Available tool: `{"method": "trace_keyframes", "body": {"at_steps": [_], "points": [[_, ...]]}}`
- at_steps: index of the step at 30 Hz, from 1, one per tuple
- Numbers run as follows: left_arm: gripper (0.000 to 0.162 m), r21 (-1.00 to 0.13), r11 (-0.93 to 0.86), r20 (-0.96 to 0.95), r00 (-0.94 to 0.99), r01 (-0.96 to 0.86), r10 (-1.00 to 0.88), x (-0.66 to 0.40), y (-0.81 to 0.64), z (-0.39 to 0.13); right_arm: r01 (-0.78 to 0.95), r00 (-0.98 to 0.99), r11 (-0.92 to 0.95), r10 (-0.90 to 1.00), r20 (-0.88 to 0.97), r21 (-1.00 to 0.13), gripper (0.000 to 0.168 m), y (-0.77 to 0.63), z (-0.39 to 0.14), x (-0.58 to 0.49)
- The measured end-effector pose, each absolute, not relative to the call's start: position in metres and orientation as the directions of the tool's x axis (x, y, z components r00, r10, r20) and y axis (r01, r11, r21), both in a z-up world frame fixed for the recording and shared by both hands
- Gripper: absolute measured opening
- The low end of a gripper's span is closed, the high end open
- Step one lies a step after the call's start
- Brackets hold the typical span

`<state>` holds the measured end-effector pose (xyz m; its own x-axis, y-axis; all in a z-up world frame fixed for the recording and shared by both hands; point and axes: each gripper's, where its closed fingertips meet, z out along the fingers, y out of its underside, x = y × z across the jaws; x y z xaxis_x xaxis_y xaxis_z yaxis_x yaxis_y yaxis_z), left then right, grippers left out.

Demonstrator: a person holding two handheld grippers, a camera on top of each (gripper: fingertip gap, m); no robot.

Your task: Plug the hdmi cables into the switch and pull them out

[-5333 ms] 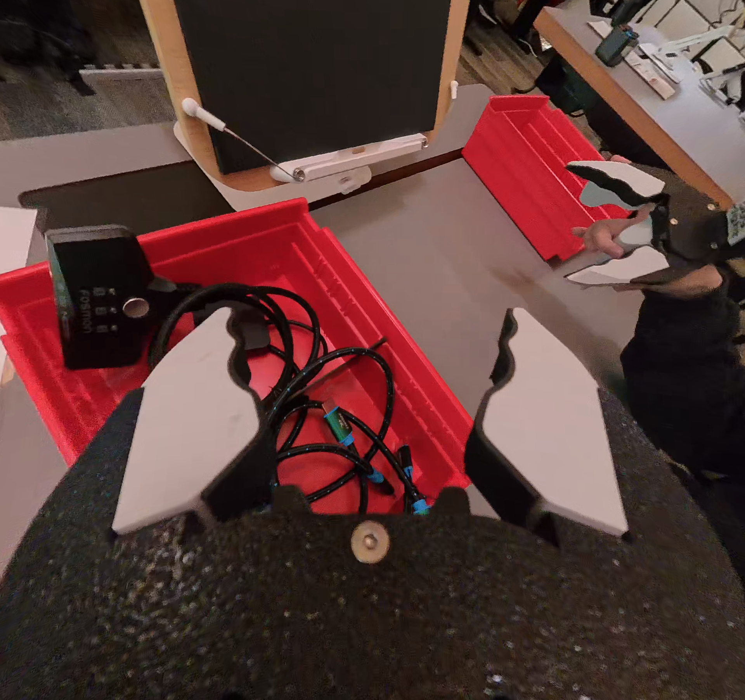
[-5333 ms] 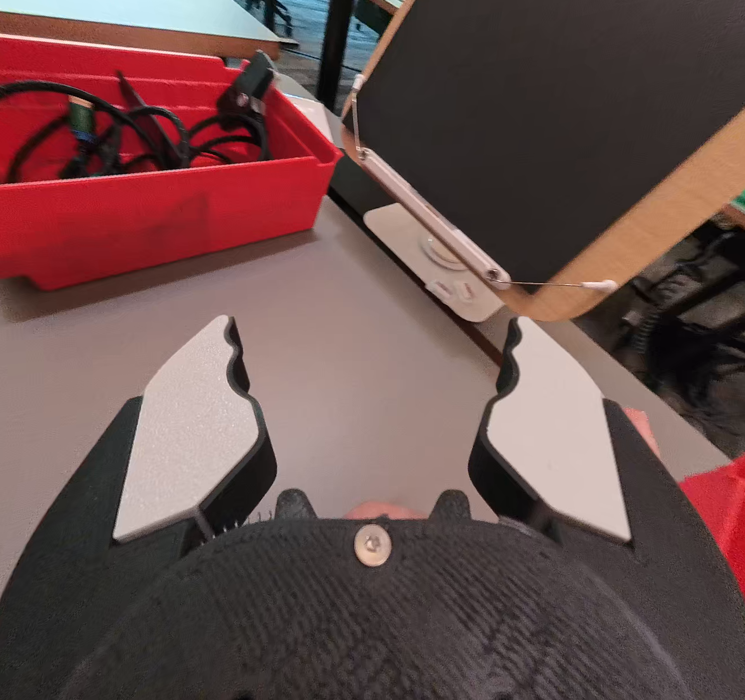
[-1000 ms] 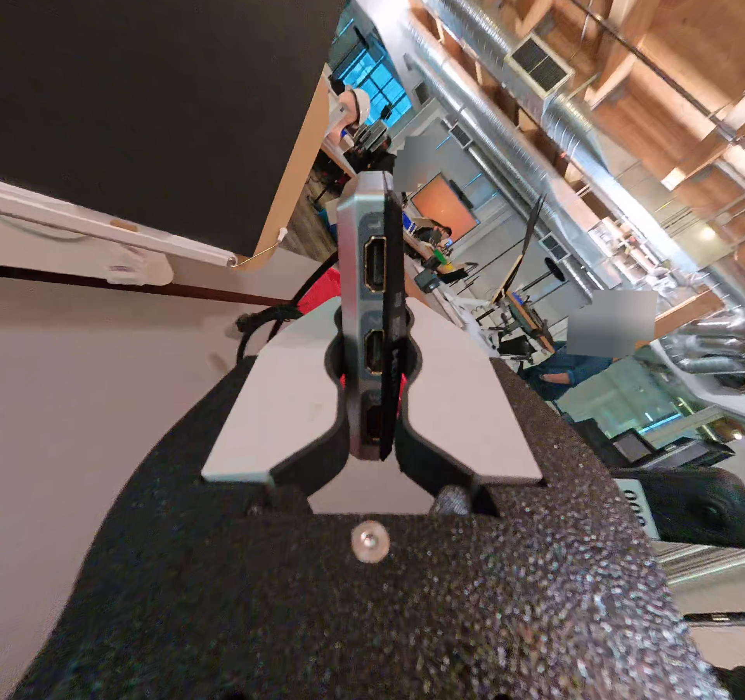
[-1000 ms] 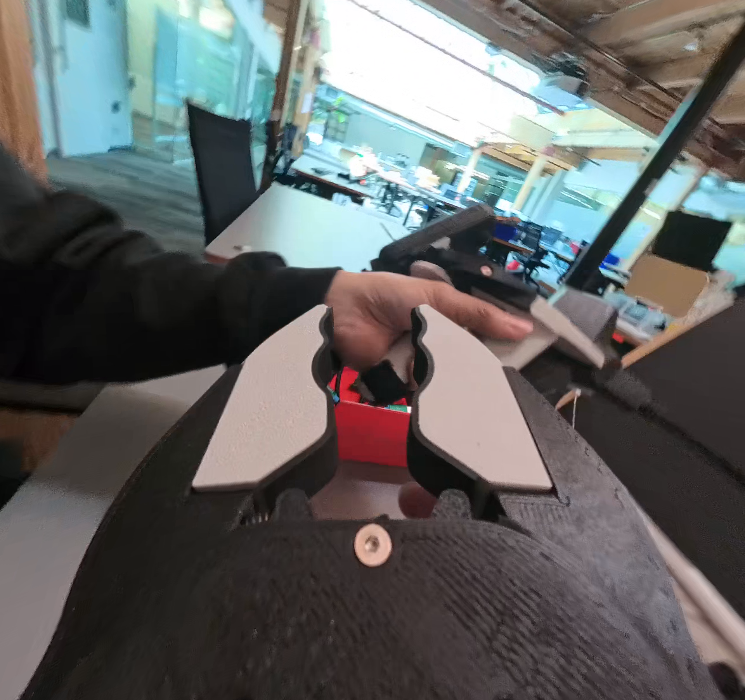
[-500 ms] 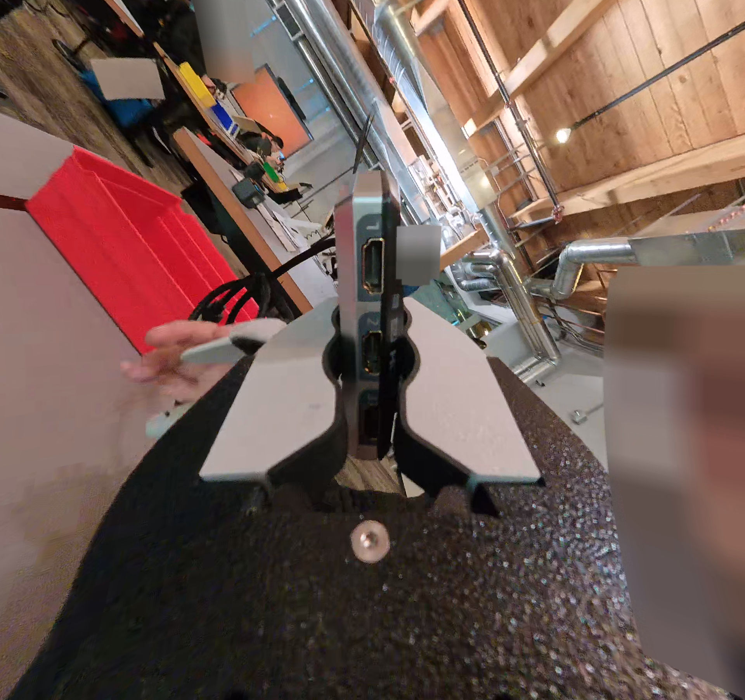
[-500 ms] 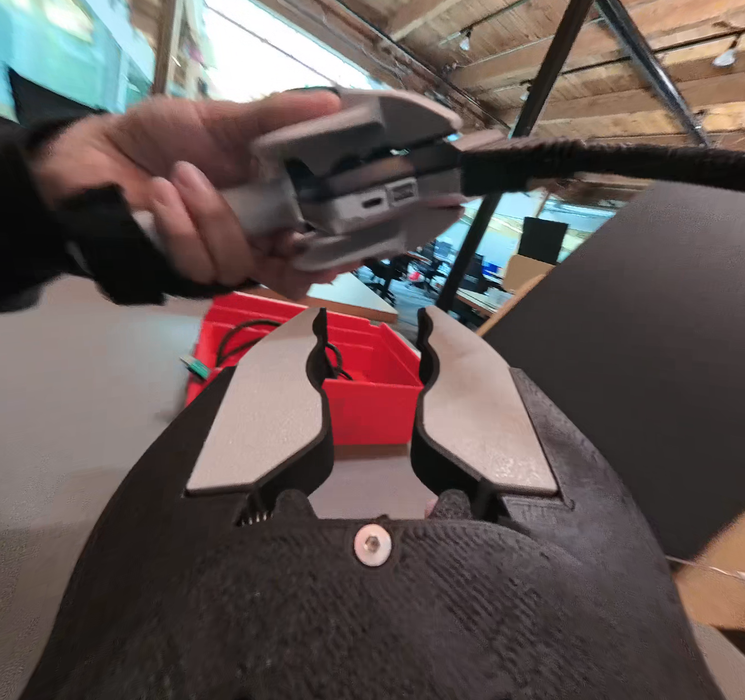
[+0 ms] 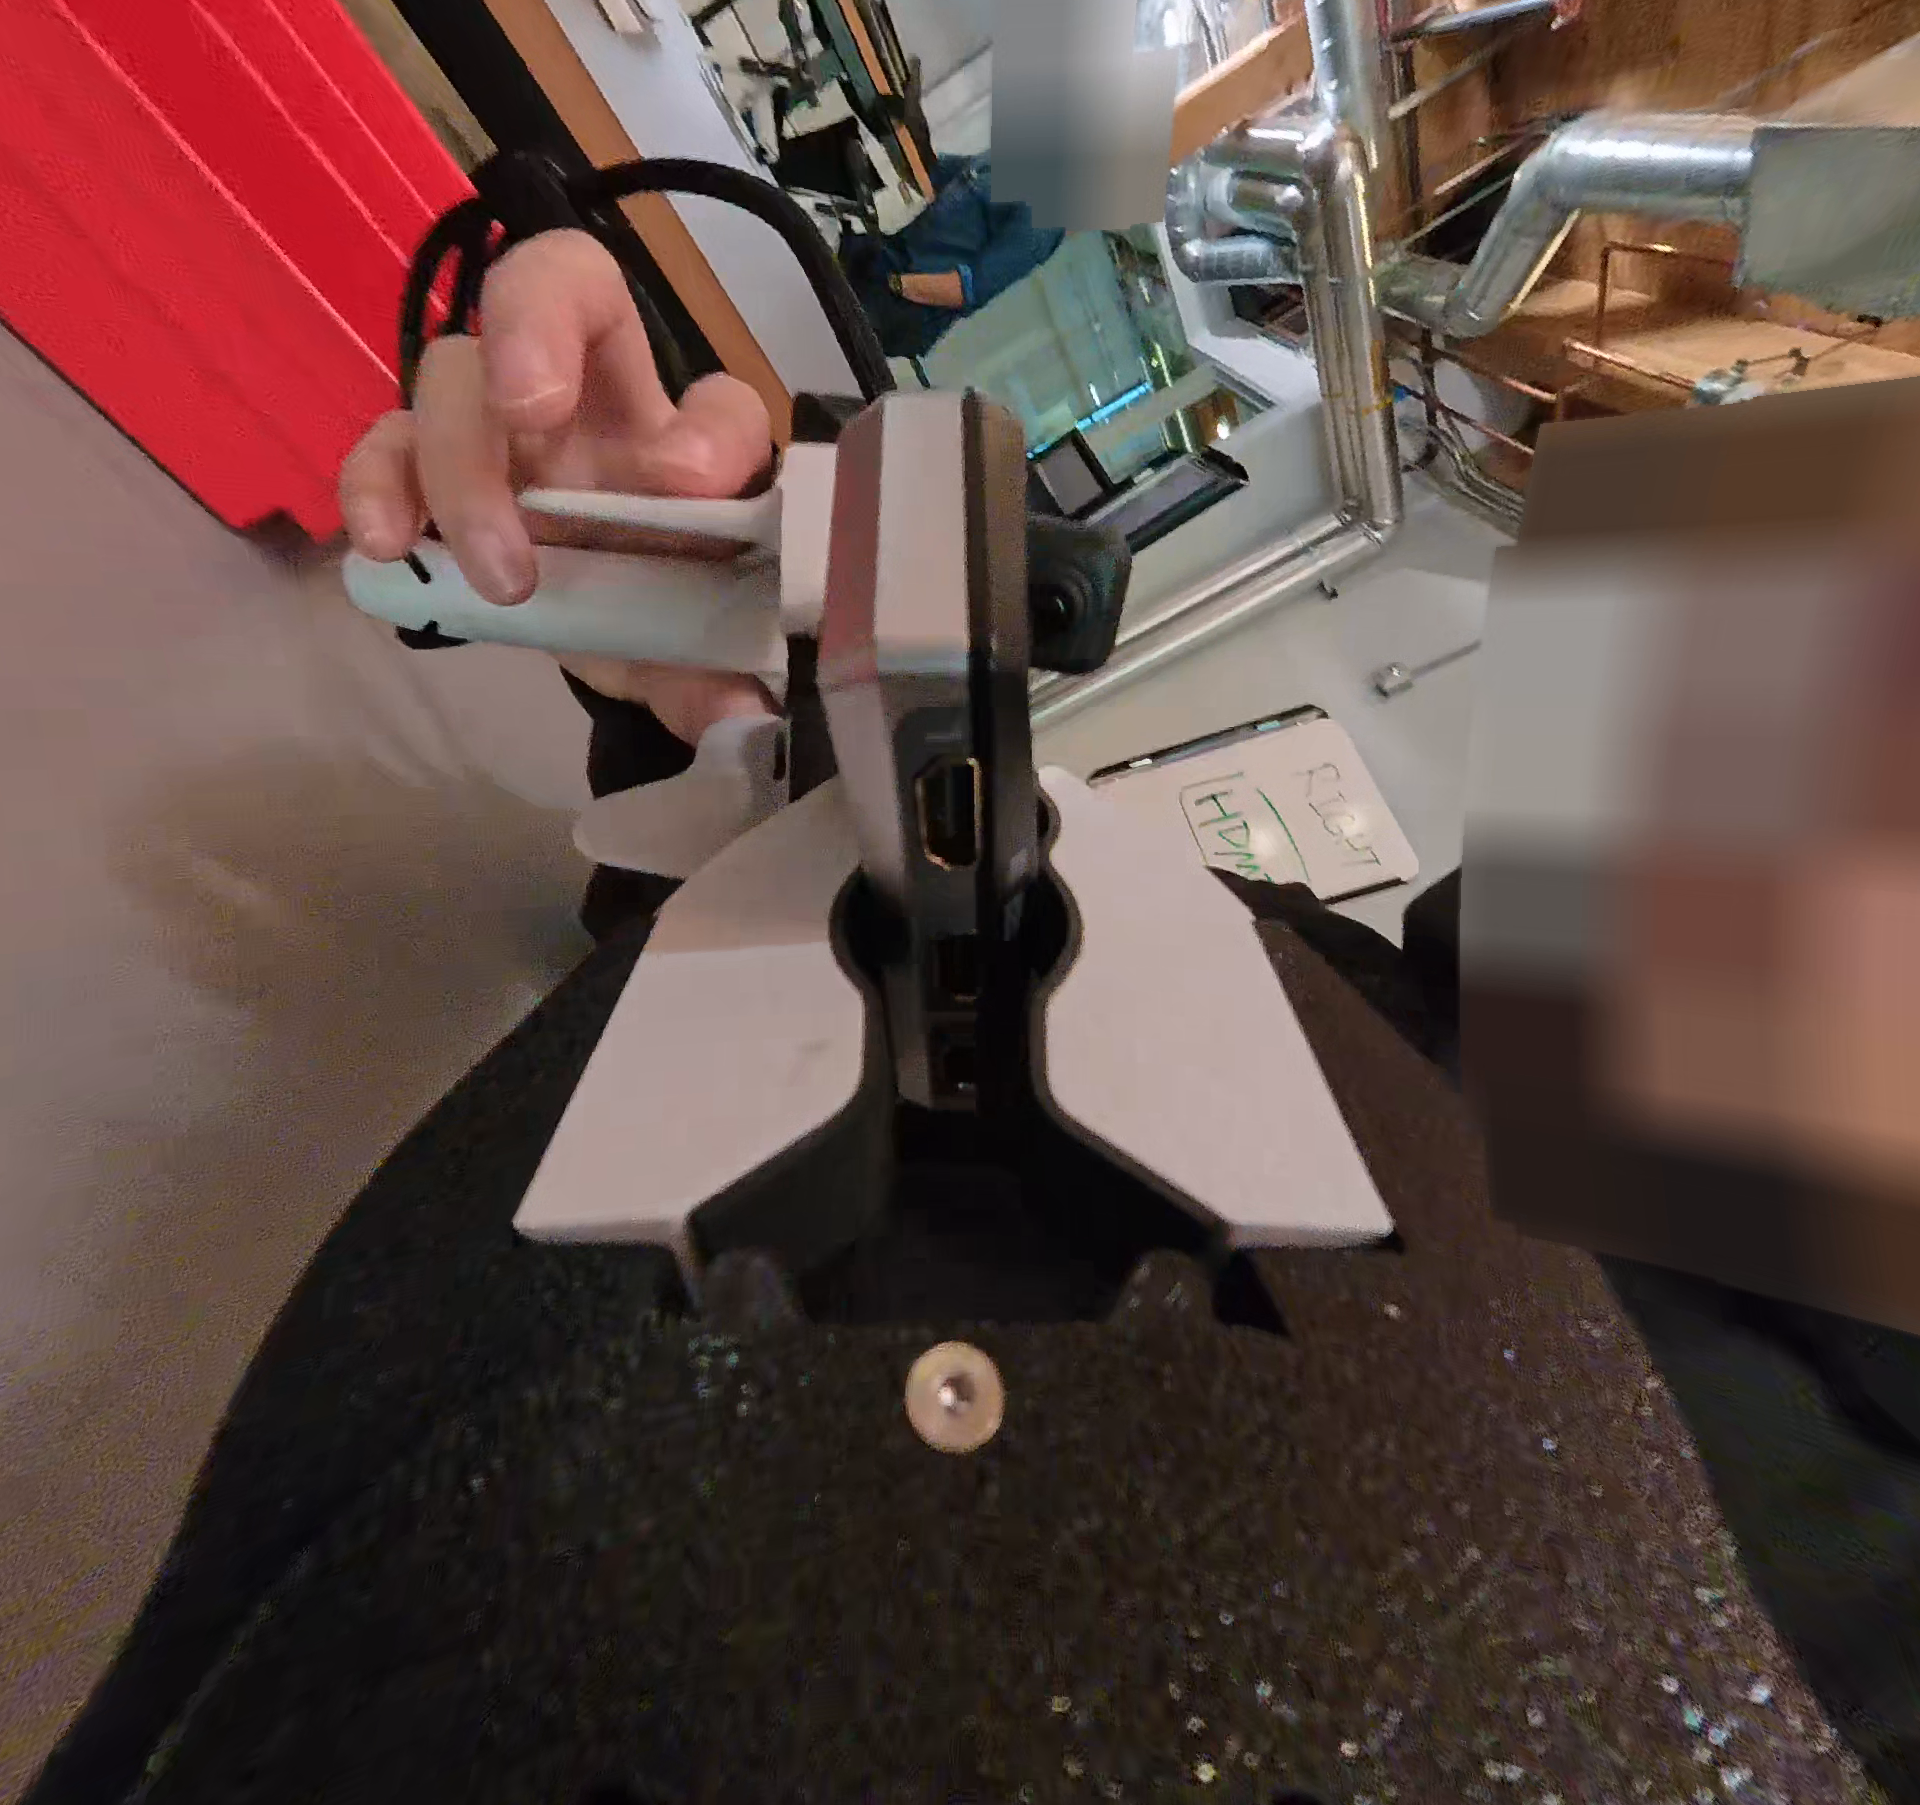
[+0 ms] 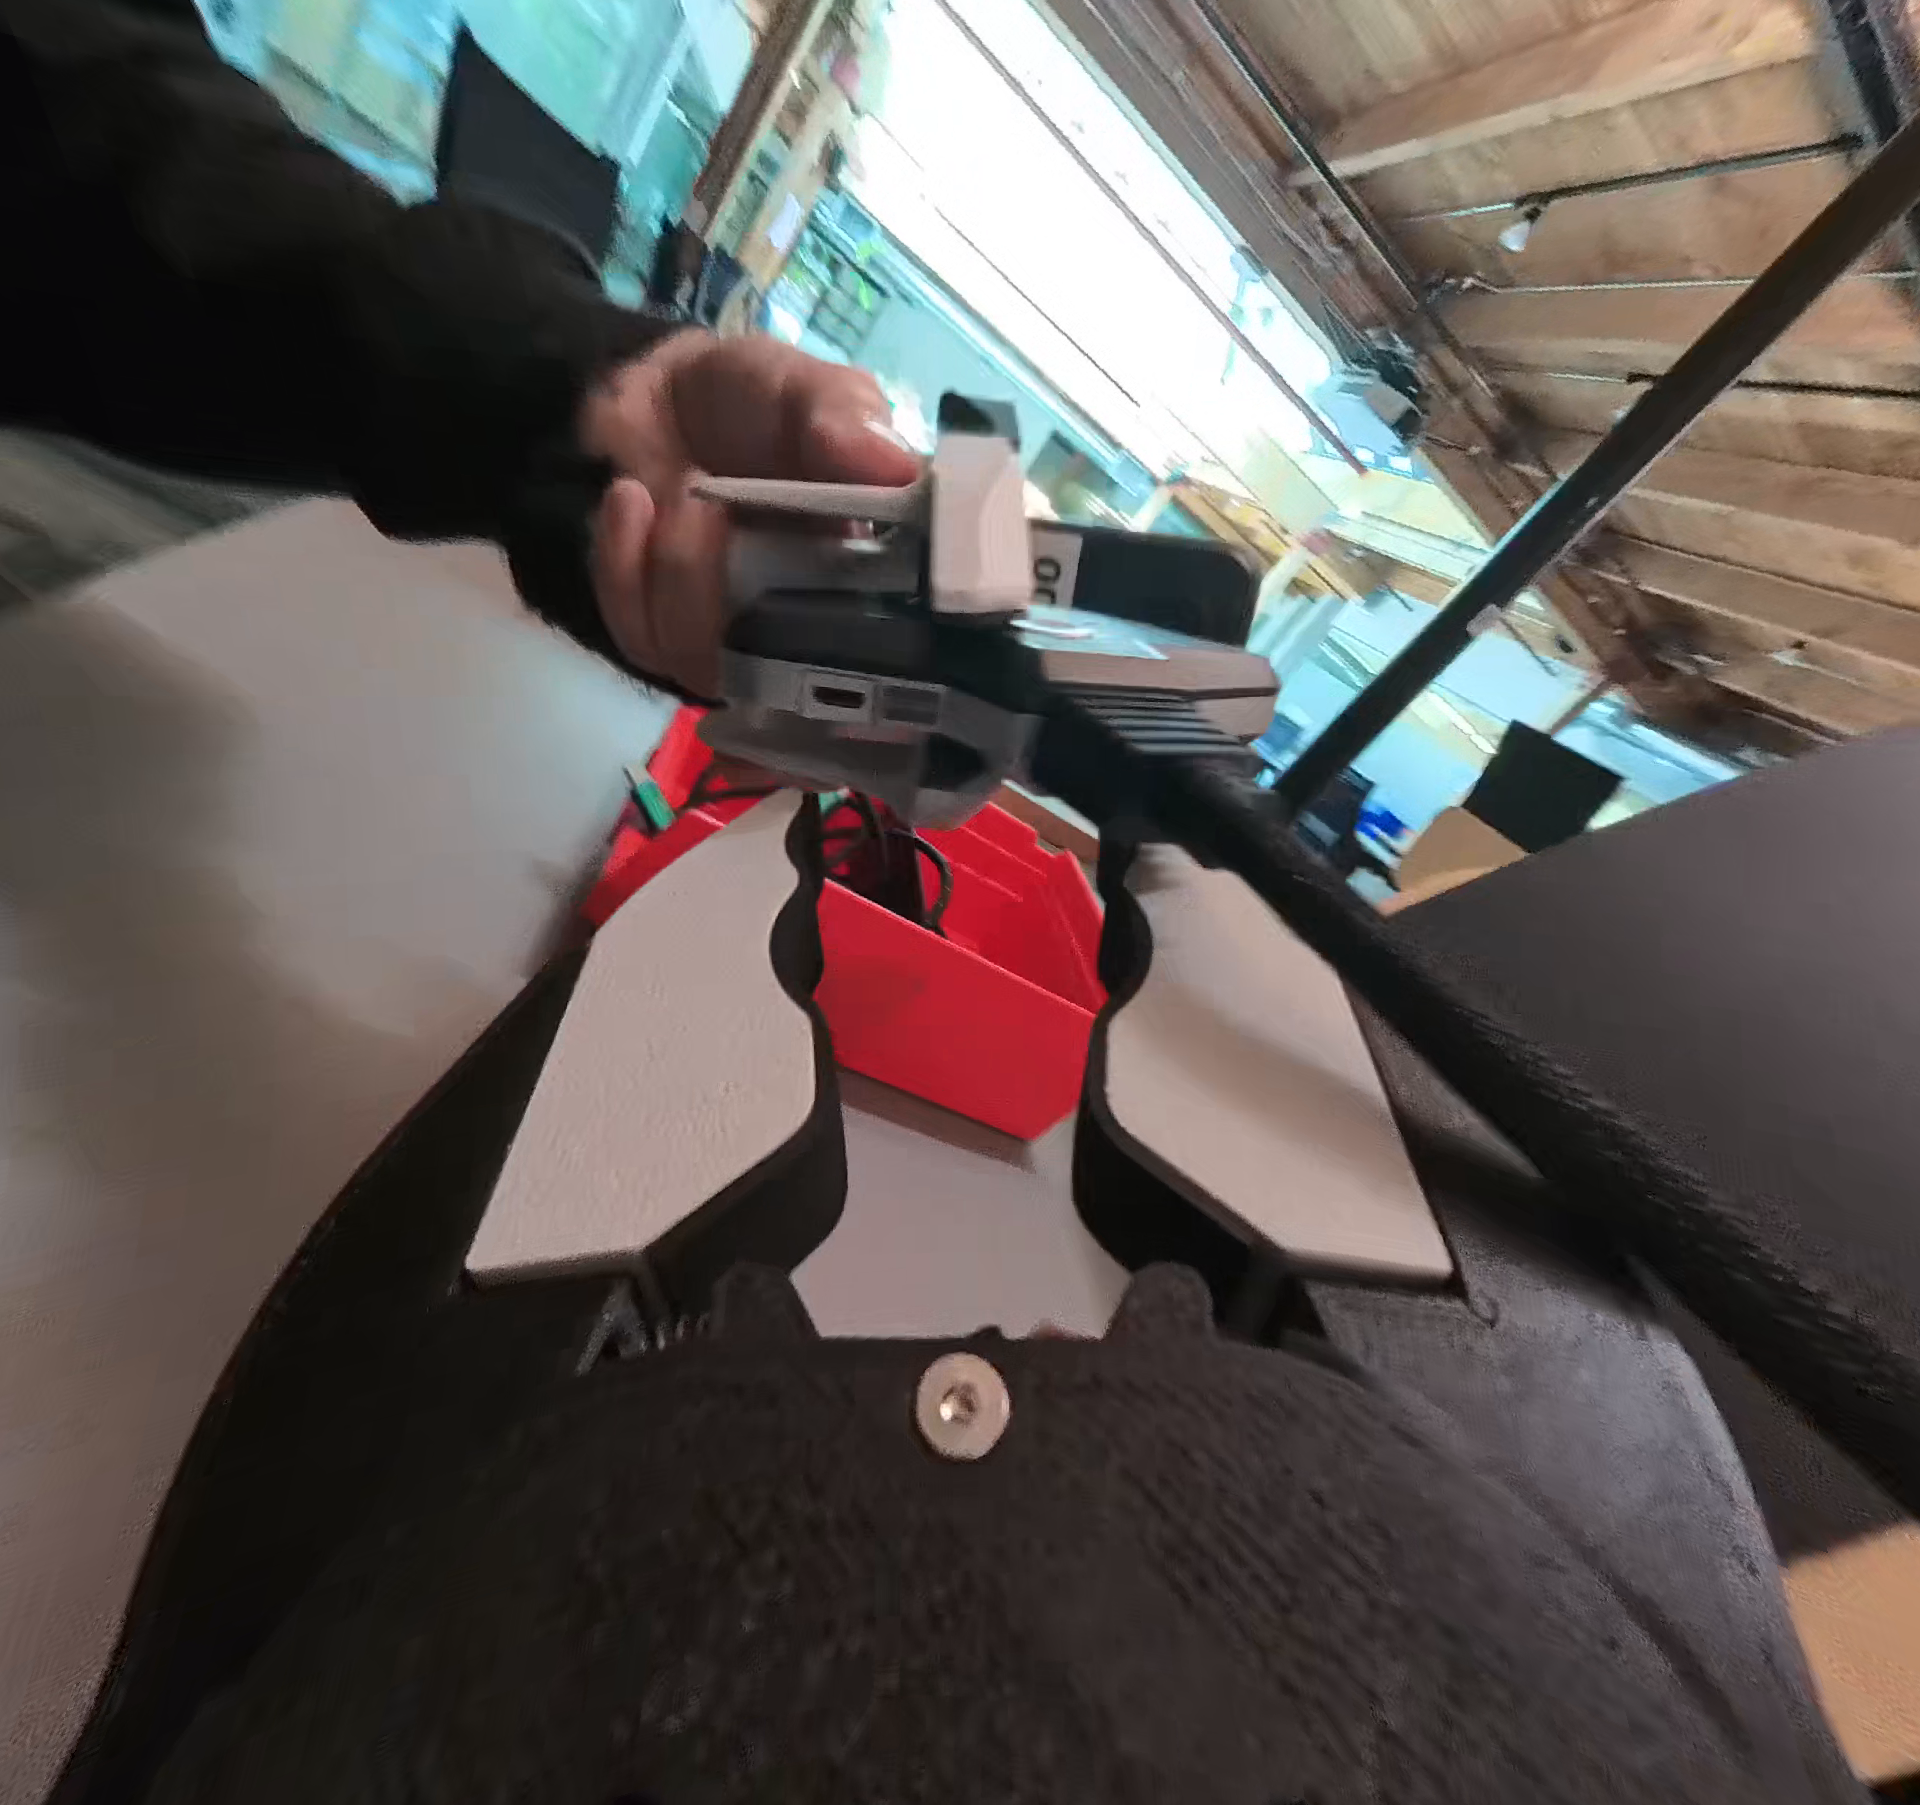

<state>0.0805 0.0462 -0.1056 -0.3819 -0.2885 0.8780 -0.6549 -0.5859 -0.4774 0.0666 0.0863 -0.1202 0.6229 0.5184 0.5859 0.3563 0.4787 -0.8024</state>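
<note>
Switch (image 7: 925, 716) tipped since | left gripper (image 7: 951, 934) clamps it | right gripper (image 8: 956, 934) apart, empty

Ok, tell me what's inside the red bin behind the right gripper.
In the right wrist view, the red bin holds black cables, with a green-tipped plug poking over its rim. The near wall and right gripper hide the rest.

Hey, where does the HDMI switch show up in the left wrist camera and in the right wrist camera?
Left wrist view: the switch stands centre frame, clamped in the left gripper, ports facing the camera.
Right wrist view: the switch is above centre, held out past the empty right gripper.
Shared landmark: the thick black cable leaving the switch.
</note>
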Motion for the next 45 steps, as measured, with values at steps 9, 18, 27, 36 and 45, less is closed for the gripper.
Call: {"method": "trace_keyframes", "body": {"at_steps": [9, 18, 27, 36, 45], "points": [[0.022, -0.478, -0.491, 0.878, -0.415, -0.728, -0.239, 0.066, 0.042, -0.115, 0.284, 0.632, 0.474, 0.561, 0.535, -0.833, 0.053, 0.082, -0.113, 0.064], [0.022, -0.5, -0.455, 0.866, -0.446, -0.737, -0.229, 0.064, 0.038, -0.107, 0.154, 0.659, 0.549, 0.563, 0.499, -0.822, 0.043, 0.066, -0.091, 0.072], [0.024, -0.527, -0.518, 0.845, -0.478, -0.674, -0.238, 0.063, 0.049, -0.103, 0.168, 0.631, 0.553, 0.576, 0.52, -0.816, 0.03, 0.063, -0.089, 0.067], [0.025, -0.496, -0.751, 0.836, -0.473, -0.435, -0.278, 0.064, 0.099, -0.087, 0.171, 0.687, 0.506, 0.554, 0.47, -0.846, 0.03, 0.072, -0.084, 0.073], [0.021, -0.371, -0.841, 0.843, -0.522, -0.392, -0.129, 0.066, 0.1, -0.094, 0.205, 0.679, 0.437, 0.58, 0.449, -0.876, 0.031, 0.081, -0.094, 0.065]]}}
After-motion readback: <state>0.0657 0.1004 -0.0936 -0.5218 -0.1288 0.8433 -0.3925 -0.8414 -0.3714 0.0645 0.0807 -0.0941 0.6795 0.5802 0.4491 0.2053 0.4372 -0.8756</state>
